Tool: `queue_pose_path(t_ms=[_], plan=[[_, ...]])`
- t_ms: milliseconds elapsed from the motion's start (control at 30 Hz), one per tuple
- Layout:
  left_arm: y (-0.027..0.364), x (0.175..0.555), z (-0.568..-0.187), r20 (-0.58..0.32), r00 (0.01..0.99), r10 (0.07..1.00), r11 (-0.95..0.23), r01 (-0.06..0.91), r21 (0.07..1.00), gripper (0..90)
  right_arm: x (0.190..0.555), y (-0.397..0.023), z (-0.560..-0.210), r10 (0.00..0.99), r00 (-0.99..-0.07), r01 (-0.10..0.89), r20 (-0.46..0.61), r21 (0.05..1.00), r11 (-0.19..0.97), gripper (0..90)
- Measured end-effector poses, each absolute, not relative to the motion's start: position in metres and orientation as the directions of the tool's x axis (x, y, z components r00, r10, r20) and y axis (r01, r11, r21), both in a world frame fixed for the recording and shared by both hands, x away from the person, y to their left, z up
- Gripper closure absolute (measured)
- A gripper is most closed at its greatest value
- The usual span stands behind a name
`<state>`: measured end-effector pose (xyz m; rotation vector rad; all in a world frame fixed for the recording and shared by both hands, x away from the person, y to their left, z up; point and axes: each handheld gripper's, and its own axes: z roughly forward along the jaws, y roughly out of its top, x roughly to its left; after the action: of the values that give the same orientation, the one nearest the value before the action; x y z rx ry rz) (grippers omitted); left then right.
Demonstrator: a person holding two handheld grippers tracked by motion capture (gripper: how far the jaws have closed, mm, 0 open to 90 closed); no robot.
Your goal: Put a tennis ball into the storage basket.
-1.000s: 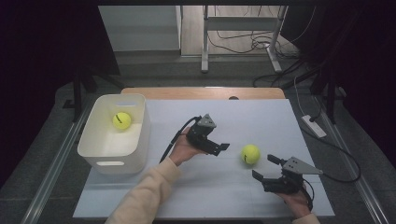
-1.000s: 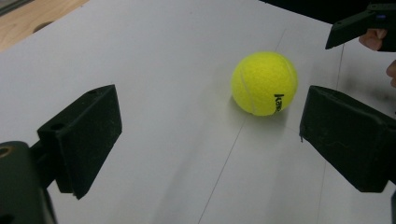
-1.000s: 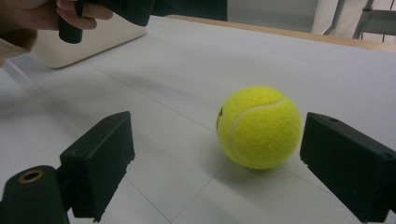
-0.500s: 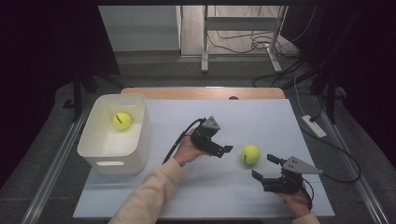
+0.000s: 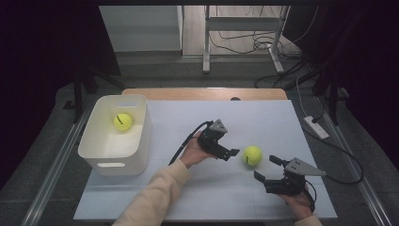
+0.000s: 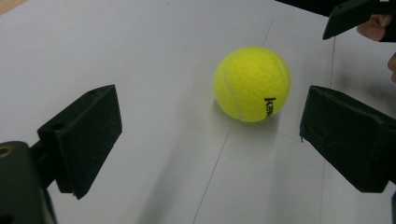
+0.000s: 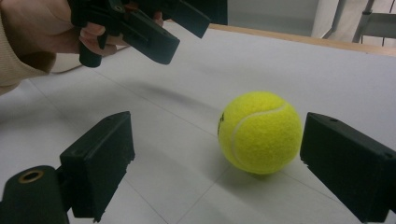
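The right tool [image 5: 270,169], lowest on the counter [image 5: 263,117], sits with its jaws spread and nothing between them; the tennis ball [image 5: 252,155] lies just ahead of it and a little toward the left tool, not touching either jaw. In the right gripper view that ball [image 7: 259,132] rests on the white surface ahead of the jaw tips, closer to the jaw at the right of the view. The left tool [image 5: 225,151] is released too, jaws wide, its tips just beside the ball on the side away from the right tool; in the left gripper view the ball [image 6: 252,84] lies beyond the jaw tips, offset toward the right-hand jaw.

Against the picture of a second ago, the left tool has moved closer to the ball, while the right tool and the ball have kept their places.

The ball is bright yellow-green and fuzzy, with a pale curved seam and dark lettering on its side. Farther off, beyond the left tool, a white bin [image 5: 141,117] holds a second yellow ball [image 5: 122,121]
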<state>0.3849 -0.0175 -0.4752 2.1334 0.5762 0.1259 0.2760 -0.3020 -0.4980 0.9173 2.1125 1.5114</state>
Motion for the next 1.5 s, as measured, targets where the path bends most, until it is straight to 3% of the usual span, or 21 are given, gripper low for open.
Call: queue_pose_path(t_ms=[1500], plan=[[-0.058, 0.390, -0.496, -0.143, 0.917, 0.371, -0.518, 0.333, 0.788, 5.6, 0.271, -0.305, -0.492, 0.701, -0.710, 0.263, 0.067, 0.949, 0.176, 9.7]])
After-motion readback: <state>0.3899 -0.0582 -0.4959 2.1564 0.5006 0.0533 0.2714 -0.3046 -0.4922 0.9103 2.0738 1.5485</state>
